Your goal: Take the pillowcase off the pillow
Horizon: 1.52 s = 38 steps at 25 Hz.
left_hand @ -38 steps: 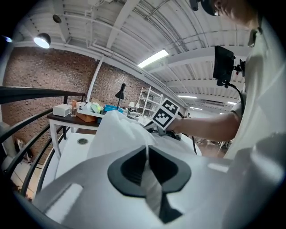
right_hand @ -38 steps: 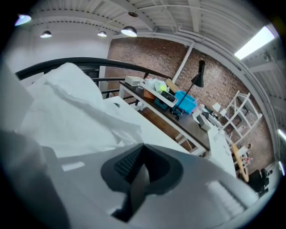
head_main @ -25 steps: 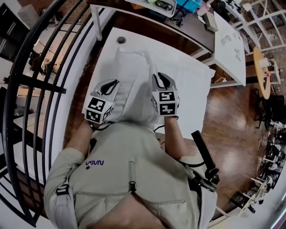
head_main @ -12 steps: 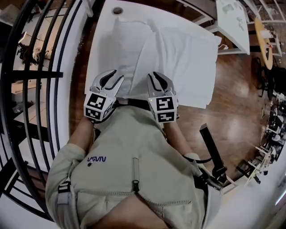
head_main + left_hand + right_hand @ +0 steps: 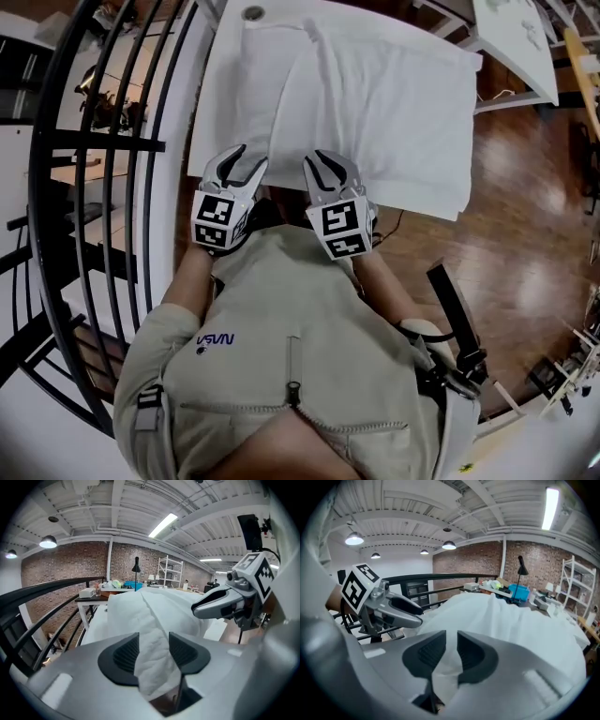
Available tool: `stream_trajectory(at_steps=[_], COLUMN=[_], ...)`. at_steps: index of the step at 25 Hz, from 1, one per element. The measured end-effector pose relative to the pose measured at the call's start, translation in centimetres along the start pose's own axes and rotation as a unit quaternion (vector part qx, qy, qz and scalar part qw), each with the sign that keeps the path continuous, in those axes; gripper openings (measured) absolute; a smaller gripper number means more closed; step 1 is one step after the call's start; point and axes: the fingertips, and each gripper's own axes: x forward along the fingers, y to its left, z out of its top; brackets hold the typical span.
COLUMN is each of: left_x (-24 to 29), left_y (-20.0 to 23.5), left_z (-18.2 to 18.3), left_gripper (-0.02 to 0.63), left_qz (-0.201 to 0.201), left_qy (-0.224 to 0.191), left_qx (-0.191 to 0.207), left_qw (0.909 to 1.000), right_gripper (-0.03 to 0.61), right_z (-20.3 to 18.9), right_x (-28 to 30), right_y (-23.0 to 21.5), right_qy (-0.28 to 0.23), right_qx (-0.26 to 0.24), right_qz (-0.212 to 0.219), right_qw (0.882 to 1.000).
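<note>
White pillowcase (image 5: 375,103) is lying spread over the table (image 5: 217,122), its near edge reaching past the table's near side toward you. Your right gripper (image 5: 326,169) is pinching that edge, its jaws nearly together on the cloth. Your left gripper (image 5: 242,167), just beside it at the table's near side, has just been opening its jaws. They are standing apart, a fold of cloth lying loose between them.

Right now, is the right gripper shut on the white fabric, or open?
Shut on it: in the right gripper view, the right gripper has its pads close together, white fabric pinched between them.
</note>
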Motion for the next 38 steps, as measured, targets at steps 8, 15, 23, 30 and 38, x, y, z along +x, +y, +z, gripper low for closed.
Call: stream_trajectory(at_steps=[8, 15, 23, 30, 38], left_x=[-0.9, 1.6, 1.3, -0.3, -0.2], left_y=[0.0, 0.5, 0.4, 3.4, 4.0], left_z=[-2.8, -5.0, 0.6, 6.0, 4.9], left_gripper=[0.222, 0.149, 0.018, 0.017, 0.017], left_qz=[0.048, 0.001, -0.042, -0.022, -0.024], left_qy=[0.034, 0.081, 0.014, -0.052, -0.050], left_qx=[0.017, 0.045, 0.052, 0.035, -0.003], left_qw=[0.9981, 0.9957, 0.9977, 0.9978, 0.9984], right_gripper=[0.100, 0.121, 0.017, 0.005, 0.005], right_z=[-3.3, -5.4, -4.5, -1.6, -8.2], right_x=[0.9, 4.0, 5.6, 0.8, -4.0], right_y=[3.6, 4.7, 2.7, -1.3, -8.6], right_qy=[0.027, 0.083, 0.070, 0.028, 0.088], right_qx=[-0.032, -0.037, -0.047, -0.040, 0.023], right_qz=[0.046, 0.009, -0.072, -0.160, -0.241], right_qw=[0.998, 0.996, 0.994, 0.986, 0.966])
